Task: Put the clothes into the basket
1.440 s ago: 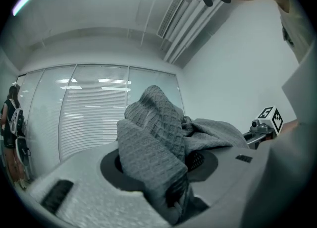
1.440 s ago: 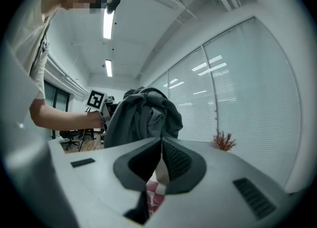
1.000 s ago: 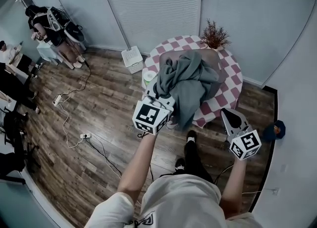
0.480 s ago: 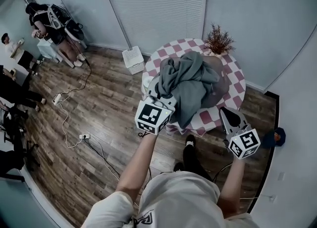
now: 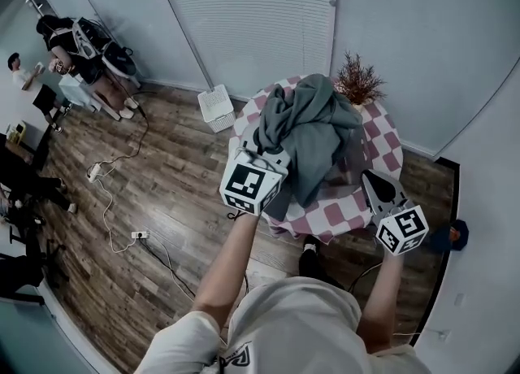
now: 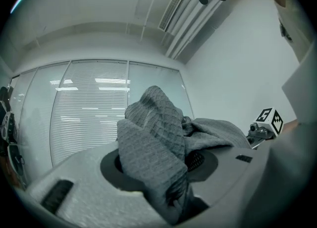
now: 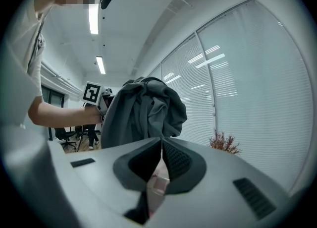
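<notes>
Shifted farther across round pink-checked table (image 5: pixel 329 216) than before: grey waffle-knit garment (image 5: pixel 313 132), pinched aloft by left hand-held gripper (image 5: pixel 265 155); right hand-held gripper (image 5: pixel 367 179) closed on nothing; carrying step, next likely a swing to white slatted basket (image 5: pixel 216 109) beside table.
</notes>
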The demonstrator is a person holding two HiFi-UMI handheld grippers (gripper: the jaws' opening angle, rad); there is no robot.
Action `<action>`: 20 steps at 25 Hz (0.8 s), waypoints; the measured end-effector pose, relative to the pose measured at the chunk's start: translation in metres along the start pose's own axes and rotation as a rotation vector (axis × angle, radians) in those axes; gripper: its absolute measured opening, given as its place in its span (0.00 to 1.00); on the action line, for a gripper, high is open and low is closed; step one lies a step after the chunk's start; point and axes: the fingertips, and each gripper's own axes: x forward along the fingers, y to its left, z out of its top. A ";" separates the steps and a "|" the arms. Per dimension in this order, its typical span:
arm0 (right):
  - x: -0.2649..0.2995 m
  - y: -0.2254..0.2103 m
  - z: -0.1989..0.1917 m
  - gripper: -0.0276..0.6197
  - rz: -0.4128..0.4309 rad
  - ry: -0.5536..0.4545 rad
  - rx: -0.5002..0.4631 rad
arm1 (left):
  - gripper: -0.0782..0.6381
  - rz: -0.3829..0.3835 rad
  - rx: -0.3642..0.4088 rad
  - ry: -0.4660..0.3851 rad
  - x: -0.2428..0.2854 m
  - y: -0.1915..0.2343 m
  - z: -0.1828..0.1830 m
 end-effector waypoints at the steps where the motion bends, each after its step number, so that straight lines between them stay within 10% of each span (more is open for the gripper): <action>1: 0.005 -0.004 0.003 0.08 0.006 0.000 -0.002 | 0.38 0.001 0.004 -0.002 0.006 0.003 0.002; 20: 0.073 -0.072 0.004 0.08 0.065 0.044 -0.003 | 0.38 0.013 -0.040 0.090 0.077 0.032 -0.066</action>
